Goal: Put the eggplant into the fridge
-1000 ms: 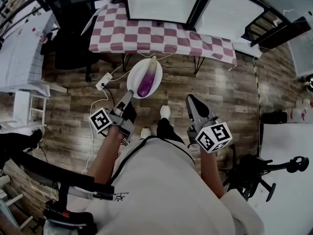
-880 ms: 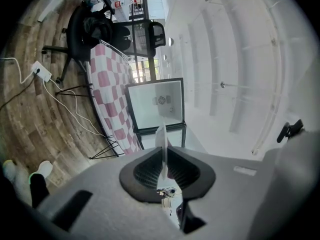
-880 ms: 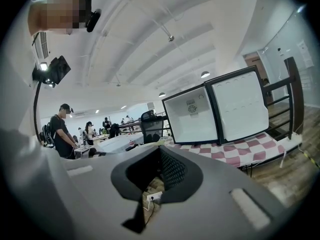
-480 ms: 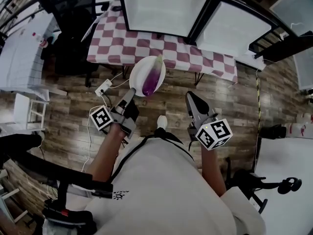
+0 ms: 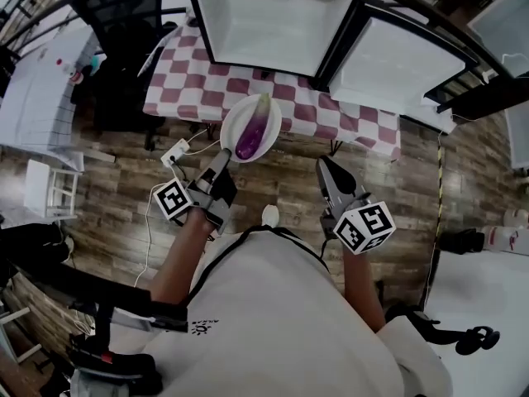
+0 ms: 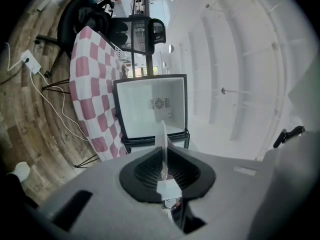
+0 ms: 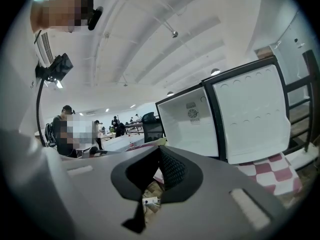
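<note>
A purple eggplant lies on a white plate. My left gripper is shut on the plate's near rim and holds it level over the front edge of the checkered table. In the left gripper view the plate shows edge-on between the pads. The open fridge stands on that table, its white inside facing me and its door swung out to the right. My right gripper hangs shut and empty above the floor, right of the plate. The fridge fills the right gripper view.
A black office chair stands left of the table. A power strip with cables lies on the wood floor below the plate. A white stool is at the left, a chair base at the lower right. People stand far off.
Both grippers have travelled forward toward the table. The plate with the eggplant, before over the floor, now reaches the table's front edge. The fridge looks nearer.
</note>
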